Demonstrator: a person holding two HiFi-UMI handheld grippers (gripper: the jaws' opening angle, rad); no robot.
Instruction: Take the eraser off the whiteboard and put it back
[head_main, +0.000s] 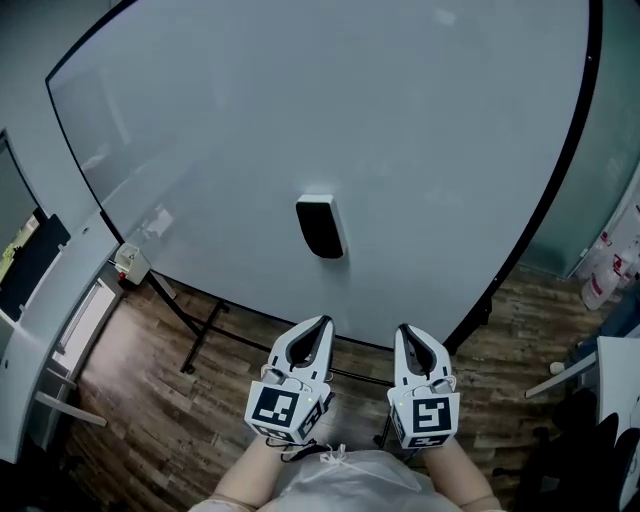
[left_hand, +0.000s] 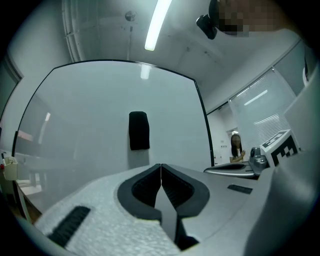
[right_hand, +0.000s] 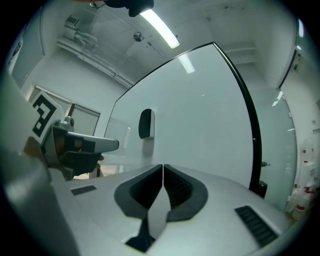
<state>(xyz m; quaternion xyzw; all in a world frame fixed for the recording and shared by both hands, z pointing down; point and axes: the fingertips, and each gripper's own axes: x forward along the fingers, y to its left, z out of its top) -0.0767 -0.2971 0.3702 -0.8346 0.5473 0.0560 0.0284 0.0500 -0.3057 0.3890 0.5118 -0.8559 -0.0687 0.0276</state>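
Head view. Room with wood-plank floor (head_main: 150, 400). A large white, black-framed whiteboard (head_main: 300, 120) on a black stand fills the upper field. The black, rounded-rectangular eraser (head_main: 320, 227) sits upright on the board face near its lower middle. At 6 o'clock the left gripper (head_main: 321, 321) and right gripper (head_main: 404, 328) are held side by side, both pointing toward 12 o'clock. Both are well apart from the eraser, which lies at about 12 o'clock from the left gripper and 11 o'clock from the right.

Left gripper view. The grey jaws meet along a closed seam with nothing between them. The eraser (left_hand: 139, 130) stands just left of 12 o'clock above the jaw tips, on the whiteboard (left_hand: 75, 125).

Right gripper view. The jaws are likewise closed and empty. The eraser (right_hand: 146, 123) appears at 11 o'clock, seen obliquely, and the left gripper's body shows at 9 o'clock.

Step in hand, as judged: the approach, with the eraser not yet taken. To do it well, choose one gripper and open its jaws wider than the eraser's narrow width before arriving. Centre the eraser at 12 o'clock, close across its two long sides, then pull straight off the board.
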